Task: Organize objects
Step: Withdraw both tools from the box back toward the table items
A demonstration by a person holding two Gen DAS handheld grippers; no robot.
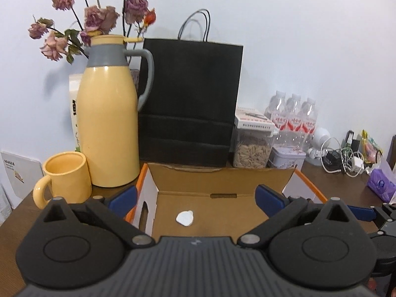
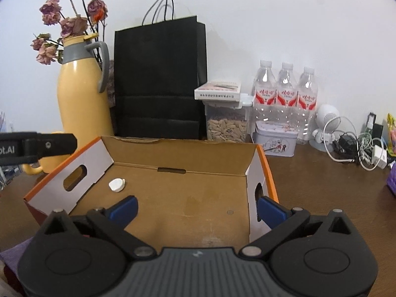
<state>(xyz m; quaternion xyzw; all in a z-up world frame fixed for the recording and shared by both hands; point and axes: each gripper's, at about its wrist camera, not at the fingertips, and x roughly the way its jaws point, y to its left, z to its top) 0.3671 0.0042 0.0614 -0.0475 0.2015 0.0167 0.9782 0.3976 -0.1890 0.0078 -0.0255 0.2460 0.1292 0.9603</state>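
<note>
An open cardboard box [image 1: 222,180] with orange edges and white side flaps stands on the brown table, also in the right wrist view [image 2: 178,156]. A small white object [image 1: 184,218] lies on its floor, toward the left in the right wrist view [image 2: 116,185]. My left gripper [image 1: 195,200] is open over the box's near left part, blue fingers [image 1: 123,199] wide apart with nothing between them. My right gripper [image 2: 196,209] is open too, empty, over the box's near right part; its right finger [image 2: 271,210] is at the box's right wall.
Behind the box stand a yellow thermos jug [image 1: 109,123] with dried roses, a yellow mug [image 1: 65,178], a black paper bag [image 1: 190,104], a jar of seeds [image 2: 226,126], a tin [image 2: 276,139], three water bottles [image 2: 285,94], and tangled cables and chargers [image 2: 356,148] at right.
</note>
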